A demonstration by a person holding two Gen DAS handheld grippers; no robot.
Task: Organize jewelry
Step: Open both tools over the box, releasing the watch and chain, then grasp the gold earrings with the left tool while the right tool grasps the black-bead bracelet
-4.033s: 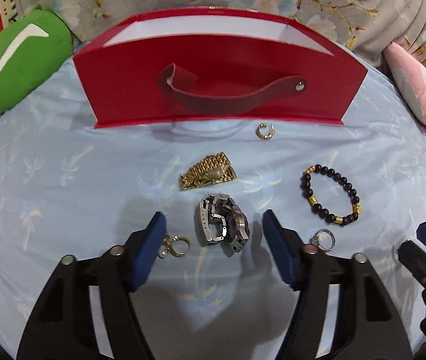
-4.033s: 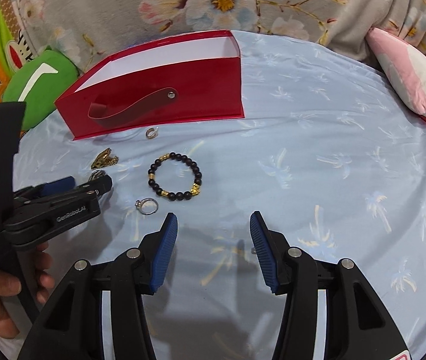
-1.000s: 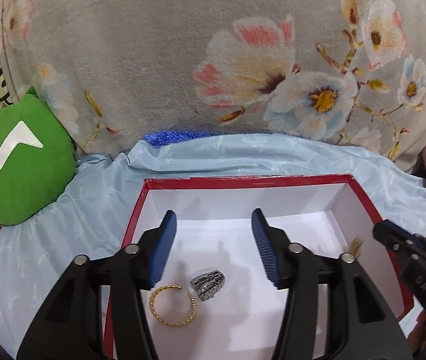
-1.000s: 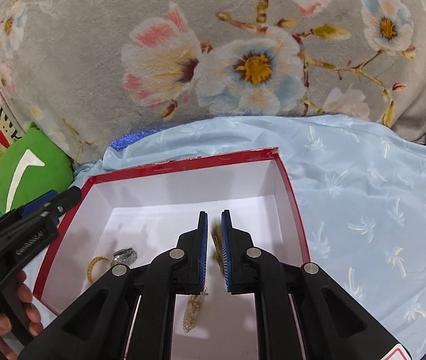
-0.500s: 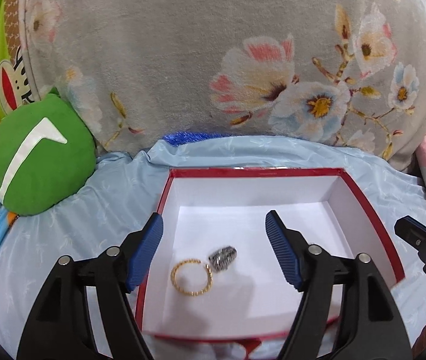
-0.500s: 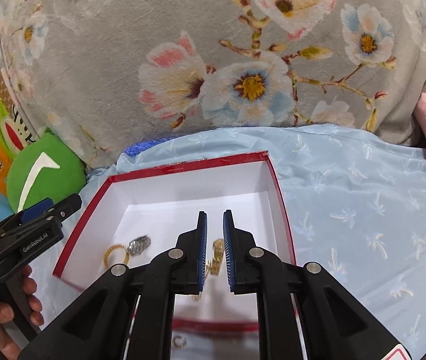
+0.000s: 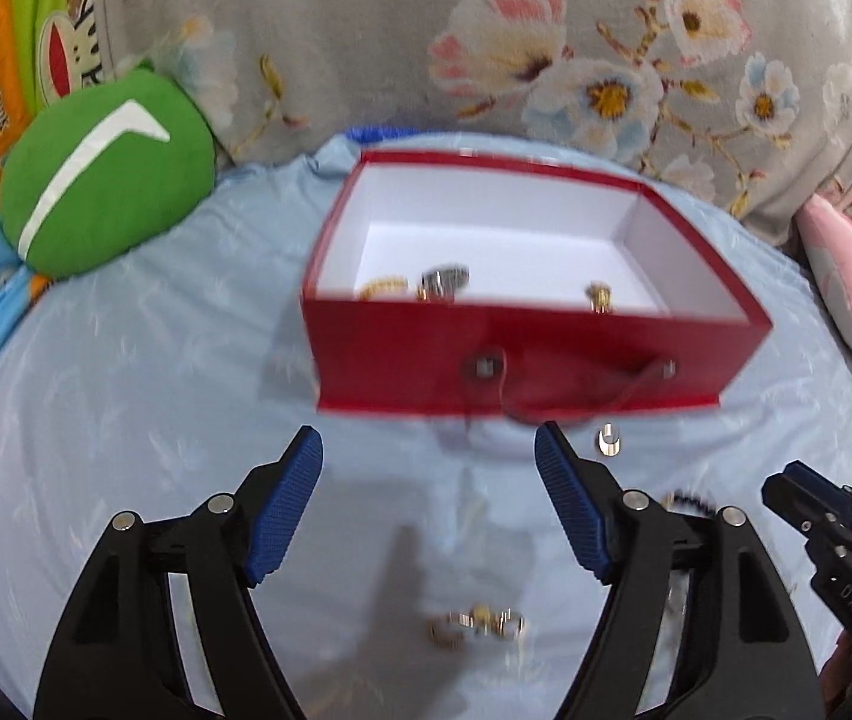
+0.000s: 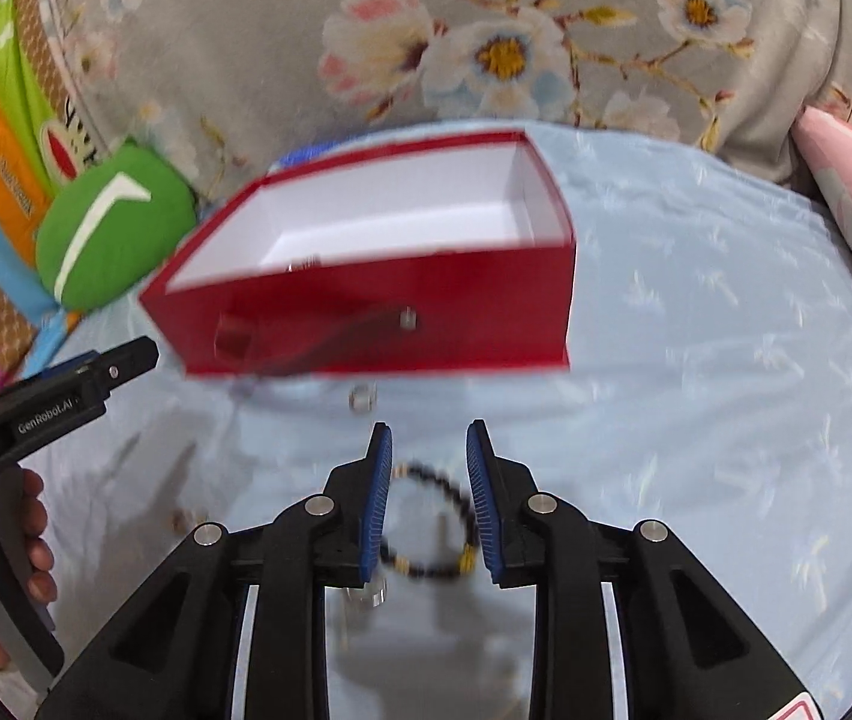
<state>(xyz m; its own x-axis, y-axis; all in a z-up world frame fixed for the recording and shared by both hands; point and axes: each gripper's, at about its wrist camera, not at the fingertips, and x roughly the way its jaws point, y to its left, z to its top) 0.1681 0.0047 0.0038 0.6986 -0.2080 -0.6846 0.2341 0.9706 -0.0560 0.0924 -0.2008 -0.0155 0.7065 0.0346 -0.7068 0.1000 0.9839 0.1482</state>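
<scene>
Both tools have pulled back from over the red box (image 7: 534,348), which half a second ago filled the lower part of each view and now sits farther off on the pale blue bedsheet (image 7: 126,420). On the left tool (image 7: 429,468) the blue pads stand wide apart with nothing between them, above bare sheet. On the right tool (image 8: 429,450) the pads have come apart to a narrow gap and hold nothing; the gold piece they pinched before is gone from them. Below that gap lies a black bead bracelet (image 8: 432,564), partly hidden by the pads. Inside the box, over its near wall, a gold bangle (image 7: 383,288), a silver watch (image 7: 443,281) and a gold piece (image 7: 599,295) show only their tops. A small hoop (image 7: 607,439) lies on the sheet just in front of the box, near its strap. Blurred gold bits (image 7: 477,624) lie between the left tool's arms, too smeared to name.
</scene>
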